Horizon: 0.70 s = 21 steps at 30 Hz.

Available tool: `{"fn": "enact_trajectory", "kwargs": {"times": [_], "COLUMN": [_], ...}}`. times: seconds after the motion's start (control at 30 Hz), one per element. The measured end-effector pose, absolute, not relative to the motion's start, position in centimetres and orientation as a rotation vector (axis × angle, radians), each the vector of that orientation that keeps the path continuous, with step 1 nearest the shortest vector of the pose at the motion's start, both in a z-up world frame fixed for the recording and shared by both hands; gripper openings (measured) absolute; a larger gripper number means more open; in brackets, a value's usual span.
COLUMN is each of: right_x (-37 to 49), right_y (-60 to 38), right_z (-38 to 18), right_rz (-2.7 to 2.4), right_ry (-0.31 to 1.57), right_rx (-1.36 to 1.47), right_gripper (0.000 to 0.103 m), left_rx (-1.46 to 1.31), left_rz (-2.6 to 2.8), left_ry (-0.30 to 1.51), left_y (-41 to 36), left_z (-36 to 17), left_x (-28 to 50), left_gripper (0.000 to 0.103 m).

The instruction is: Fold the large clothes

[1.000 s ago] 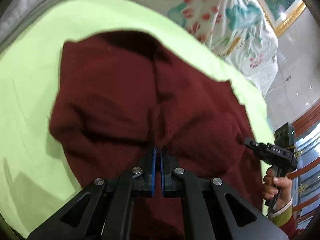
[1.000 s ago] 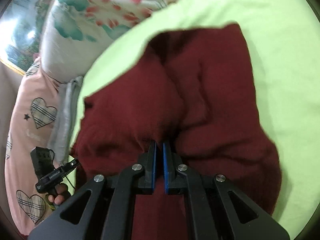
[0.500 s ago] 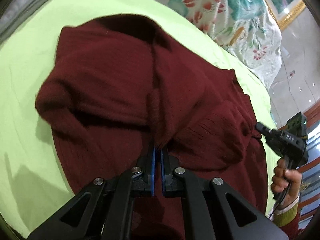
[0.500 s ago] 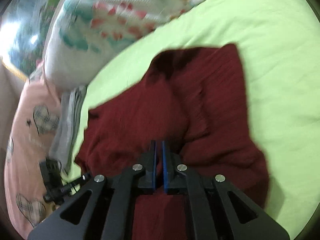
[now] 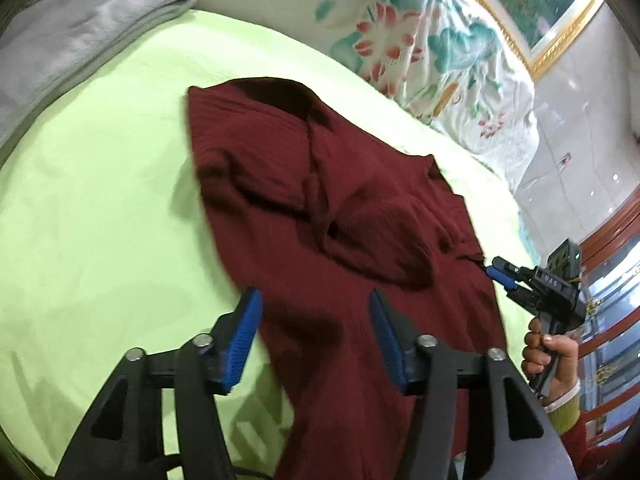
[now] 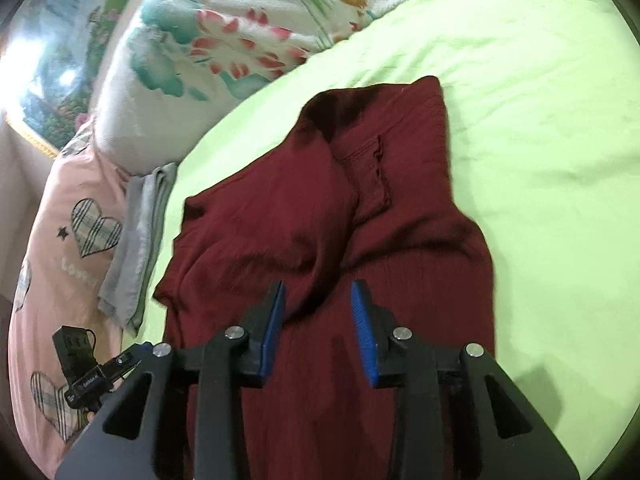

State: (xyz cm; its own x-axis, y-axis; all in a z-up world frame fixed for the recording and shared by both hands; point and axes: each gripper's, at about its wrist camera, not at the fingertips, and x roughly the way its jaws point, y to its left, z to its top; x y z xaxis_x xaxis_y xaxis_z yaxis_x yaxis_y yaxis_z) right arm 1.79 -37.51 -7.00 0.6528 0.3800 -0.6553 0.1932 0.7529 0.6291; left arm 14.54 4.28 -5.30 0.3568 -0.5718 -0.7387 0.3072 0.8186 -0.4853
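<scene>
Maroon sweater (image 5: 340,208) lying rumpled on the green bed (image 5: 100,220), long axis toward twelve o'clock from both grippers, left gripper (image 5: 314,340) and right gripper (image 6: 318,328) just opened, fingers (image 5: 244,336) empty above its near end.

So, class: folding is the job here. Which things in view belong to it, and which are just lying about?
Belongs: dark red garment, left tool, right tool, green sheet.
Lying about: grey folded cloth, floral quilt, heart-print pillow.
</scene>
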Motion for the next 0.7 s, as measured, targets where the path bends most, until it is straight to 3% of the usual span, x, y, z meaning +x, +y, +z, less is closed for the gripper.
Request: {"fn": "enact_trajectory", "kwargs": {"times": [0.1, 0.23, 0.37, 0.43, 0.47, 0.5, 0.53, 0.6, 0.63, 0.7], "right_x": [-1.1, -5.9, -10.1, -11.4, -11.7, -11.9, -12.0, -12.4, -12.8, -14.0], "right_y": [-37.3, -37.8, -39.5, -39.7, -39.3, -38.9, -38.1, -36.8, -36.1, -35.5], "right_z": [-6.9, -7.4, -8.5, -9.4, -9.8, -10.2, -10.6, -10.8, -10.8, -10.9], "right_rz": [0.128, 0.084, -0.008, -0.002, 0.035, 0.079, 0.135, 0.245, 0.297, 0.345], "right_ry": [0.876, 0.877, 0.868, 0.883, 0.893, 0.902, 0.916, 0.936, 0.942, 0.949], "right_rx": [0.743, 0.741, 0.782, 0.82, 0.838, 0.853, 0.871, 0.886, 0.882, 0.88], "right_gripper": [0.036, 0.047, 0.049, 0.049, 0.049, 0.049, 0.049, 0.045, 0.029, 0.011], "left_rx": [-0.256, -0.237, -0.184, -0.159, -0.152, -0.162, -0.177, -0.159, -0.149, -0.168], "left_rz": [-0.575, -0.605, -0.62, -0.628, -0.638, -0.665, -0.683, -0.668, -0.663, -0.658], "left_ry": [1.073, 1.148, 1.219, 1.198, 1.191, 1.198, 1.21, 1.177, 1.156, 1.128], "left_y": [5.4, 5.8, 5.3, 5.1, 5.1, 5.1, 5.2, 5.7, 6.0, 6.9], "left_z": [-5.5, -7.3, -9.7, -9.9, -9.9, -9.9, -10.0, -9.6, -9.2, -8.6], "left_x": [12.2, 10.1, 8.1, 7.1, 6.7, 6.2, 5.9, 4.7, 4.1, 3.2], "left_gripper": [0.07, 0.071, 0.07, 0.063, 0.047, 0.017, 0.009, 0.009, 0.009, 0.008]}}
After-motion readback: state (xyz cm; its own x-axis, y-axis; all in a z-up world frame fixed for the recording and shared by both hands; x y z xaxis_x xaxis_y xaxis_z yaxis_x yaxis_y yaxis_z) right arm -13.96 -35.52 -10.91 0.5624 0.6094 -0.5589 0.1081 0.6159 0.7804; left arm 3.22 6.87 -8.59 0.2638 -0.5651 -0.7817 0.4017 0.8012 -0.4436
